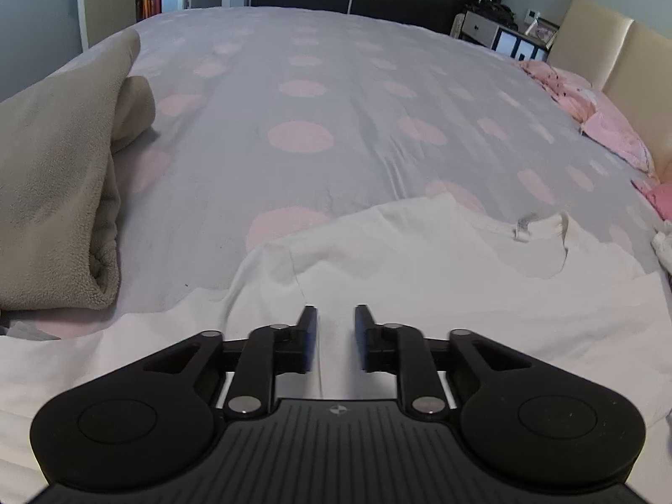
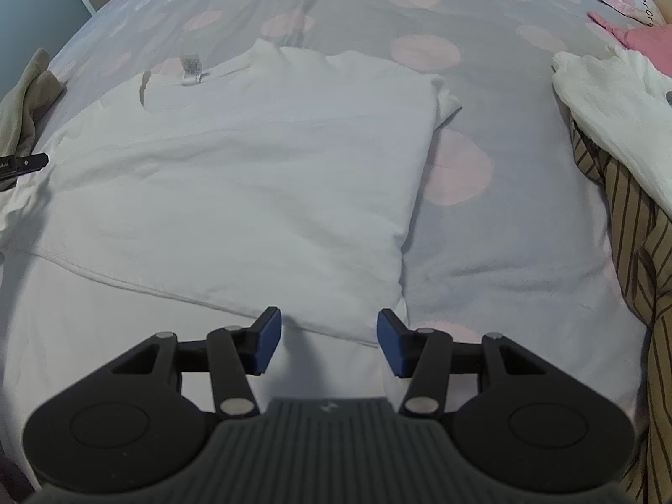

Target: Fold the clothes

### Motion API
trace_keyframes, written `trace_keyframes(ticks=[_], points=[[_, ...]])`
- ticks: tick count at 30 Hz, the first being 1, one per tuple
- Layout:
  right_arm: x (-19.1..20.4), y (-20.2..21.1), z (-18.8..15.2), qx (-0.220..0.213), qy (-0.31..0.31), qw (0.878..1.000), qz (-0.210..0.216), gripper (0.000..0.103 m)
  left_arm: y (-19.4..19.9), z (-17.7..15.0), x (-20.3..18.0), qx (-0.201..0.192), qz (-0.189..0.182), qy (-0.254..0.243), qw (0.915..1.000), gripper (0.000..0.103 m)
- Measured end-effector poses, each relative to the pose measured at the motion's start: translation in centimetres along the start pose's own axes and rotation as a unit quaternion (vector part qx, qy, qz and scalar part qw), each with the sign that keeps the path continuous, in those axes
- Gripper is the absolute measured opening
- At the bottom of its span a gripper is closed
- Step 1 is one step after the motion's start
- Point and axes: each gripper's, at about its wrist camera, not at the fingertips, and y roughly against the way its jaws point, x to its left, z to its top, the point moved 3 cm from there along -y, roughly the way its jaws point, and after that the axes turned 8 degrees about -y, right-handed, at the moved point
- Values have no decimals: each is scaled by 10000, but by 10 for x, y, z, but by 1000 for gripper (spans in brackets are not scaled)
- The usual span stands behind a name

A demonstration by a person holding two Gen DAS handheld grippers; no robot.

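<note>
A white T-shirt (image 2: 235,176) lies partly folded on the grey bed cover with pink dots (image 2: 483,252), its neck label at the far end. My right gripper (image 2: 328,332) is open and empty just above the shirt's near folded edge. The same shirt shows in the left wrist view (image 1: 420,277). My left gripper (image 1: 334,327) hovers low over the shirt's near part, jaws narrowly apart with nothing between them. The left gripper's tip (image 2: 23,164) shows at the left edge of the right wrist view.
A folded beige fleece (image 1: 54,193) lies at the left. Pink pillows (image 1: 605,126) and a cream headboard (image 1: 609,59) are at the right. A white garment (image 2: 617,122) and striped brown cloth (image 2: 634,227) lie right of the shirt.
</note>
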Motion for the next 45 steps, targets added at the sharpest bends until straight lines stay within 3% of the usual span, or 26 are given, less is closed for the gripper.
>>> trace_keyframes(ticks=[3, 7, 14, 20, 23, 26, 34, 38, 45], points=[[-1, 7, 9, -250, 7, 9997, -62, 52, 11, 2, -5, -92, -78, -14, 9999, 21], [-10, 8, 31, -605, -185, 9979, -141, 39, 16, 0, -13, -14, -181, -137, 9997, 21], [-49, 6, 91, -1223, -1036, 9869, -192, 40, 12, -11, -16, 198, -296, -210, 9991, 21], [-86, -13, 115, -1281, -2224, 9663, 184, 42, 5, -18, -13, 379, -363, -173, 9985, 21], [-91, -24, 123, -1257, -2396, 9626, 134, 42, 1, -22, -13, 454, -378, -189, 9981, 21], [-98, -34, 126, -1240, -2586, 9580, -9, 26, -2, -26, -11, 499, -377, -191, 9979, 21], [-82, -45, 129, -962, -2358, 9668, 215, 26, -5, -27, -9, 494, -424, -179, 9977, 21], [-66, -44, 131, -864, -2013, 9756, 143, 39, -7, -27, -11, 476, -392, -193, 9979, 21], [-58, -52, 128, -767, -1883, 9790, 141, 37, -6, -29, -13, 452, -343, -192, 9982, 21]])
